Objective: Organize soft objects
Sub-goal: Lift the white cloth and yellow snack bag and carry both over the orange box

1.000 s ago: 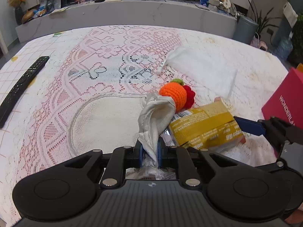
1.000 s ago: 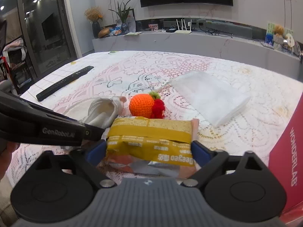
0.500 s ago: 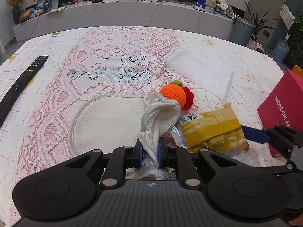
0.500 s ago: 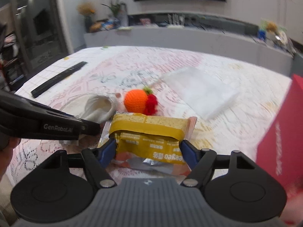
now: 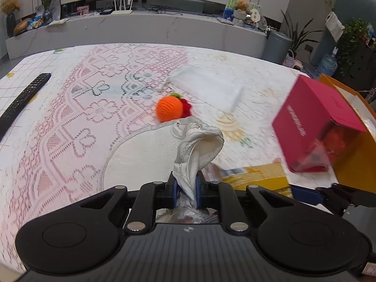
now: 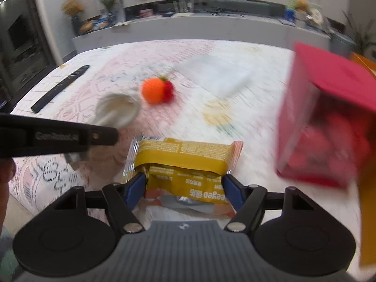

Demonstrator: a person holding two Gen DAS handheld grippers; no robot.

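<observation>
- The left tool (image 5: 185, 189) is nearly closed, its blue pads pinching the lower end of a white cloth pouch (image 5: 198, 145); the pouch rises from the pads with its open mouth at the top, lifted off the counter (image 5: 70, 122).
- The right tool (image 6: 184, 185) stands wide, both blue pads pressed against the sides of a yellow snack packet (image 6: 183, 164), which spans the gap and juts forward beyond the fingertips.
- In the left wrist view the packet shows just to the right of the pouch, low in the frame.
- An orange crocheted fruit (image 5: 169, 108) with a red piece and green top lies on the lace cloth, beyond the pouch and apart from it.
- A flat white translucent bag (image 5: 206, 88) lies farther back, near the fruit.
- A red box (image 5: 315, 122) sits tilted at the right against an orange container (image 5: 352, 155).
- A black remote (image 5: 22, 98) lies at the left edge of the counter, well apart from the rest.
</observation>
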